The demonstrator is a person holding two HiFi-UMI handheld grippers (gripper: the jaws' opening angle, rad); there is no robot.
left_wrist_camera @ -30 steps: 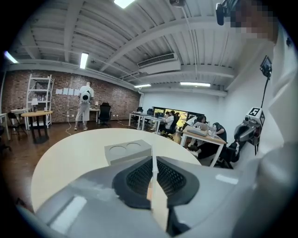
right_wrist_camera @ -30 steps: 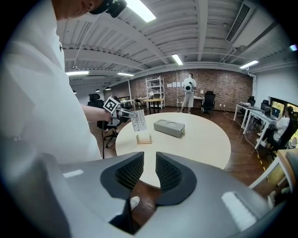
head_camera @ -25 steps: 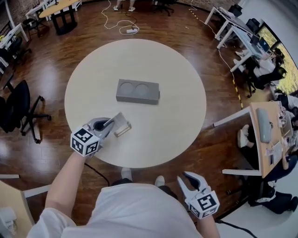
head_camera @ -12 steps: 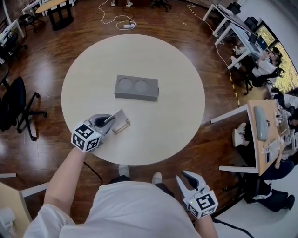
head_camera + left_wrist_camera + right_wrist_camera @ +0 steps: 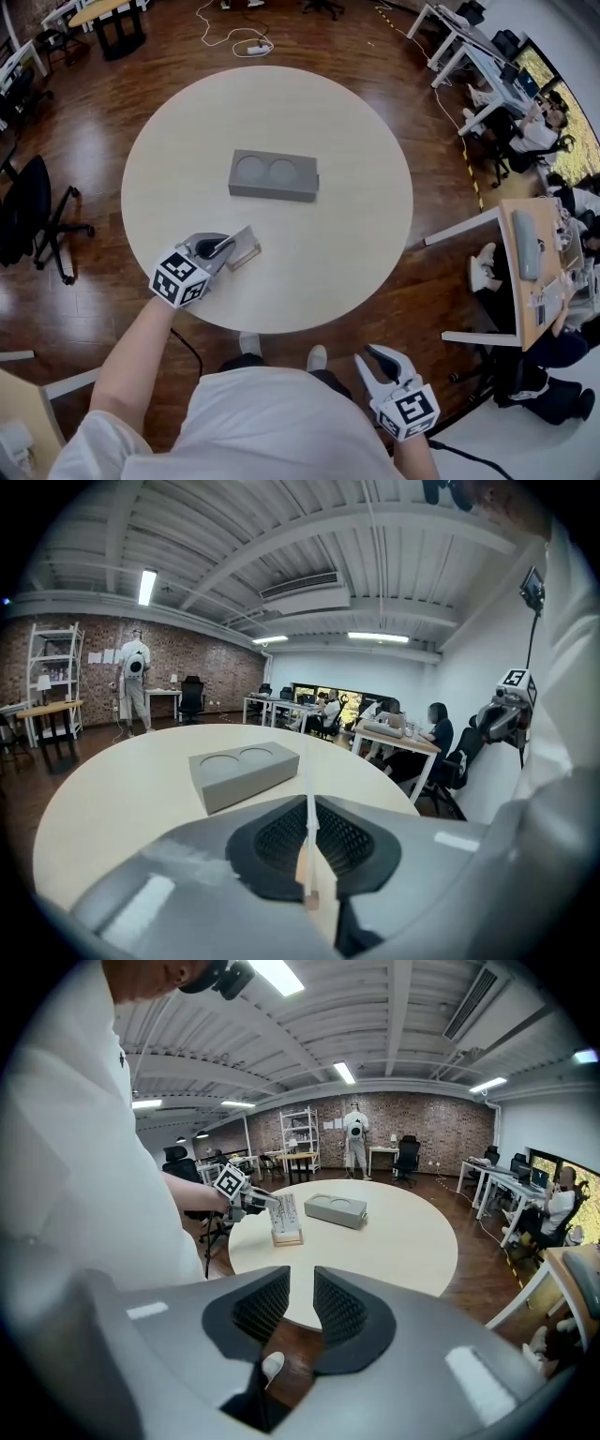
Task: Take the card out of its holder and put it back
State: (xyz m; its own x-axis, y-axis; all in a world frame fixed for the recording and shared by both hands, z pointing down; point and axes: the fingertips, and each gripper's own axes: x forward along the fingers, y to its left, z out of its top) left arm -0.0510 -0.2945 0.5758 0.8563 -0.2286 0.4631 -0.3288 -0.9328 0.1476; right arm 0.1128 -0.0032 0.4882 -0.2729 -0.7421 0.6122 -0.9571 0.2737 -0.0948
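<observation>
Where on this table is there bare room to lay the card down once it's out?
The right half of the table is bare, from the grey block to the rim, as is the far strip behind the block. Crowded only at the near left edge, where the left gripper is shut on the card in its wooden holder.

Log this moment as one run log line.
left gripper: shut on card | card: standing in holder | right gripper: open, empty
</observation>
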